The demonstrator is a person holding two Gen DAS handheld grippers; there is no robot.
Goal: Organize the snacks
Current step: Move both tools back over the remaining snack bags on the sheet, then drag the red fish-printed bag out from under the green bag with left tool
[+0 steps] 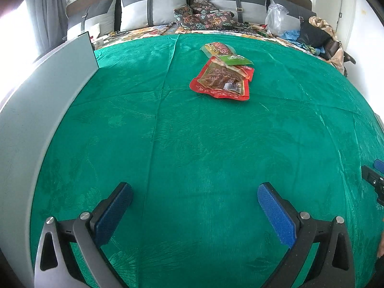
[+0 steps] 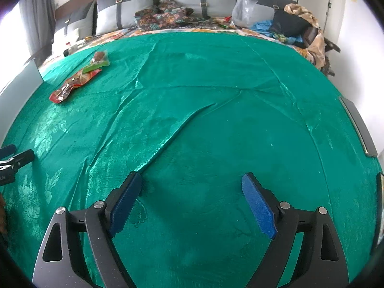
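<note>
Daylight is flooding in from the left, overexposing that edge; fisheye distortion is bending the borders, and the green bedspread [image 2: 216, 76] is glinting.

1. The green patterned satin cloth [image 1: 192, 144] lies bare between the left gripper [image 1: 195, 193] and the overlapping pile of red, green and clear plastic snack packets [image 1: 222, 76], so that approach is unobstructed.
2. A tall flat grey panel [image 1: 36, 110] walls off the cloth's left edge, blocking any sideways pass there.
3. Ahead of the right gripper [image 2: 192, 182], only a raised diagonal fold in the cloth [image 2: 172, 134] crosses the path.
4. Beyond the cloth's far edge, grey cushions [image 1: 153, 9], a crumpled clear plastic bag [image 1: 276, 18] and heaped dark floral fabric [image 1: 204, 15] crowd the headboard side.
</note>
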